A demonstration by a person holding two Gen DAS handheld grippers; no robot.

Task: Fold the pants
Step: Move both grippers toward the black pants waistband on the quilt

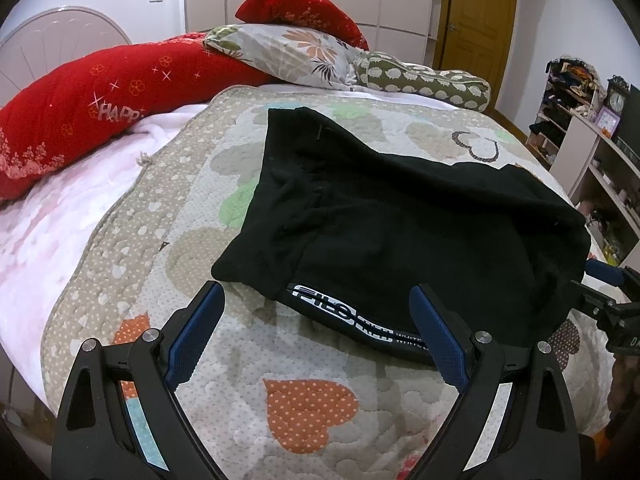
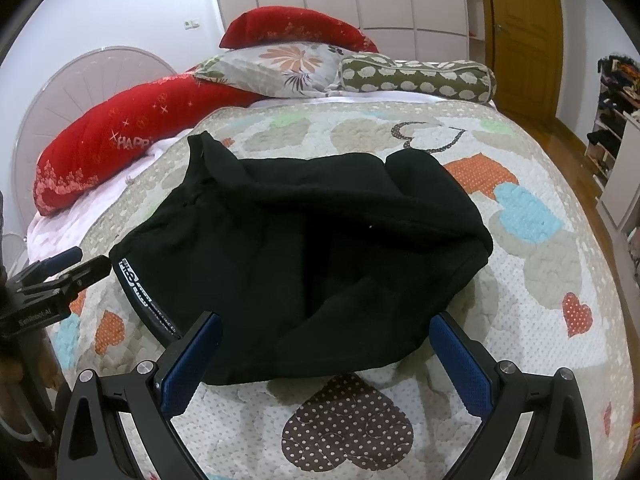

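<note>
Black pants (image 1: 392,224) lie folded into a compact bundle on the heart-patterned quilt (image 1: 168,216); they also show in the right wrist view (image 2: 304,248). A white-lettered waistband (image 1: 360,322) faces the near edge, and shows at the bundle's left (image 2: 138,292). My left gripper (image 1: 316,312) is open and empty, just short of the waistband. My right gripper (image 2: 326,340) is open and empty at the bundle's near edge. Each gripper shows at the side of the other view: the right one (image 1: 600,296) and the left one (image 2: 72,272).
Red pillows (image 1: 100,112), a floral pillow (image 1: 296,56) and a green bolster (image 1: 424,80) lie at the head of the bed. Shelves (image 1: 592,148) stand to the right. A wooden door (image 1: 476,20) is behind the bed.
</note>
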